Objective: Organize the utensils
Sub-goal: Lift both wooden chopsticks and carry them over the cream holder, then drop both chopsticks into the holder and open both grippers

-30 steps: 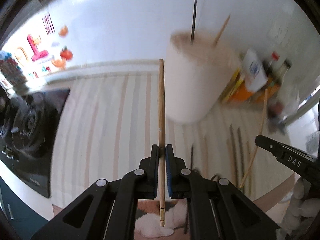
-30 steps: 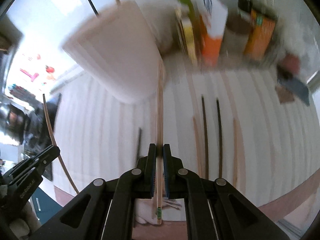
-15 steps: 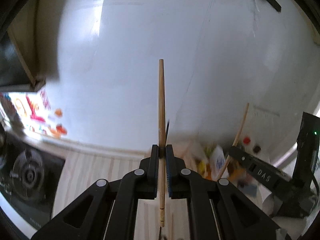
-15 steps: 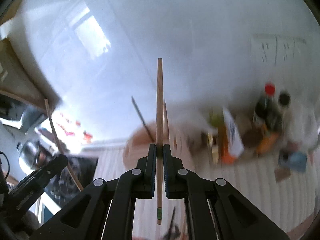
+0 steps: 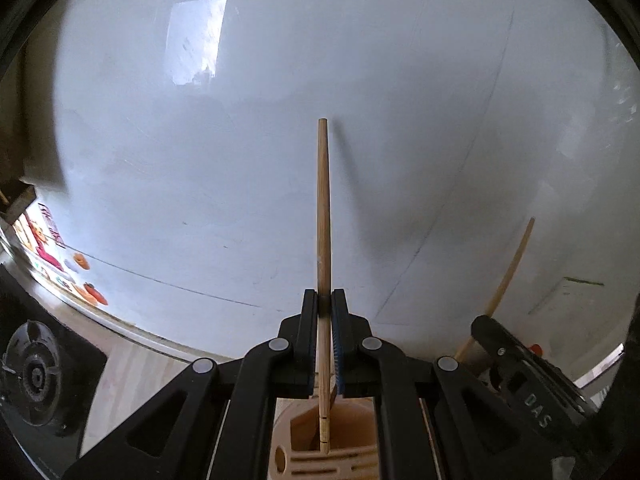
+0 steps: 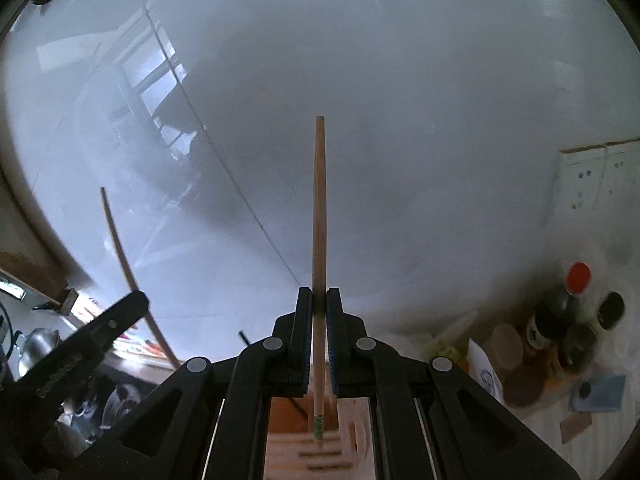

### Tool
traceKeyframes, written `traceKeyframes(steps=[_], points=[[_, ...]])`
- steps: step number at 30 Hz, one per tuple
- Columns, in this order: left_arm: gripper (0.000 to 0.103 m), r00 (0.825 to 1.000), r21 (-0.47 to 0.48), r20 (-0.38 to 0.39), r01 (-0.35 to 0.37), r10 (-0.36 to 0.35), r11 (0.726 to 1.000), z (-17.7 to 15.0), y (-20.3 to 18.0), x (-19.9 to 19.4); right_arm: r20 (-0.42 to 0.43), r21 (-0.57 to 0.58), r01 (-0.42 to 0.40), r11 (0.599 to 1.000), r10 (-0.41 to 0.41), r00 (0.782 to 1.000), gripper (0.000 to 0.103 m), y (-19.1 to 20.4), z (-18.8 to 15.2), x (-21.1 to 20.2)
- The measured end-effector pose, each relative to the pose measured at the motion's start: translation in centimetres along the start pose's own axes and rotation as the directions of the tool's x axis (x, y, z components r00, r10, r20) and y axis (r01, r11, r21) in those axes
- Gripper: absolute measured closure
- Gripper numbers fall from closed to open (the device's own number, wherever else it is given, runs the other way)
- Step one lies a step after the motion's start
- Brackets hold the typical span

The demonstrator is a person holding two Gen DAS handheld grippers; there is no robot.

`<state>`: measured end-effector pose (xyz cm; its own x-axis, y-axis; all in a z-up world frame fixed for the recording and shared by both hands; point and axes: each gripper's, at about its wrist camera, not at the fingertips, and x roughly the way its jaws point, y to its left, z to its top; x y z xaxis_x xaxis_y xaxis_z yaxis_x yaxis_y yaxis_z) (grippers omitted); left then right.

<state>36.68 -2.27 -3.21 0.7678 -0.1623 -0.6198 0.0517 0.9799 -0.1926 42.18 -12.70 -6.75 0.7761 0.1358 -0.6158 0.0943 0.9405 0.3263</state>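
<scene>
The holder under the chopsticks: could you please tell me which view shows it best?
The left wrist view: the holder is sharp, showing its rim, round hole and slots under the left claw and its chopstick. In the right wrist view the holder is blurred, mostly hidden behind the right claw.

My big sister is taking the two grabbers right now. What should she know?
Left gripper: shut on a wooden chopstick, held upright, its lower end just above the open top of the wooden utensil holder.
Right gripper: shut on a second chopstick, the one with a green band, also upright, its lower end over the same holder.
Done: both sticks are picked up and brought over the holder. A dark stick already leans inside it.
Left: lower each stick in, then open the fingers. The counter is mostly hidden, so check there for more utensils.
</scene>
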Motion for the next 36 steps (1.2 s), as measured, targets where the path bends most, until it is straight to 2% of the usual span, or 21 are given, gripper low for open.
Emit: traceKeyframes(steps=[9, 15, 17, 21, 23, 24, 25, 27, 29, 31, 34, 36], points=[[0.099, 0.999, 0.030, -0.033, -0.021, 0.022, 0.999, -2.3, 0.5, 3.2, 0.047, -0.053, 0.003, 0.999, -0.001, 0.999, 0.096, 0.4, -1.2, 2.5], [0.099, 0.997, 0.050, -0.069, -0.014, 0.017, 0.999, -3.3, 1.3, 3.2, 0.108, -0.089, -0.014, 0.996, 0.023, 0.994, 0.096, 1.1, -2.3, 1.9], [0.098, 0.994, 0.068, -0.107, 0.001, 0.006, 0.998, -3.7, 1.5, 3.0, 0.115, -0.098, -0.017, 0.995, 0.028, 0.993, 0.096, 1.4, -2.7, 2.0], [0.093, 0.990, 0.076, -0.140, 0.007, 0.004, 0.997, -3.7, 2.2, 1.5, 0.040, -0.129, -0.035, 0.991, 0.040, 0.998, 0.096, 1.6, -3.6, 2.8], [0.083, 0.991, 0.075, -0.133, -0.019, 0.029, 0.997, -3.6, 2.8, -0.1, 0.017, -0.133, -0.025, 0.991, 0.028, 0.999, 0.095, 1.6, -3.9, 2.6], [0.065, 0.991, 0.074, -0.127, -0.028, 0.038, 0.997, -3.6, 3.1, -0.9, 0.009, -0.128, -0.028, 0.991, 0.029, 1.000, 0.093, 1.3, -3.9, 2.4], [0.043, 0.991, 0.069, -0.121, -0.043, 0.052, 0.997, -3.6, 3.2, -1.7, 0.003, -0.124, -0.026, 0.992, 0.027, 1.000, 0.086, 1.2, -3.8, 2.2], [0.028, 0.992, 0.048, -0.096, -0.077, 0.081, 0.996, -3.9, 4.1, -3.7, -0.006, -0.095, -0.015, 0.995, 0.014, 1.000, 0.075, 0.5, -3.9, 1.4], [0.027, 0.991, 0.047, -0.095, -0.094, 0.098, 0.994, -4.2, 4.6, -4.7, -0.015, -0.074, 0.006, 0.997, -0.007, 1.000, 0.070, -0.3, -4.0, 0.4], [0.012, 0.986, 0.056, -0.115, -0.118, 0.123, 0.991, -5.2, 4.4, -5.3, -0.024, -0.055, 0.016, 0.998, -0.017, 1.000, 0.064, -1.3, -4.3, -0.7], [0.001, 0.982, 0.062, -0.127, -0.135, 0.142, 0.989, -7.0, 3.6, -5.6, -0.045, -0.042, 0.058, 0.997, -0.060, 0.997, 0.052, -2.3, -5.3, -2.3], [0.000, 0.977, 0.074, -0.133, -0.156, 0.165, 0.985, -8.4, 3.5, -5.8, -0.071, -0.026, 0.094, 0.995, -0.095, 0.993, 0.047, -3.5, -6.4, -3.4]])
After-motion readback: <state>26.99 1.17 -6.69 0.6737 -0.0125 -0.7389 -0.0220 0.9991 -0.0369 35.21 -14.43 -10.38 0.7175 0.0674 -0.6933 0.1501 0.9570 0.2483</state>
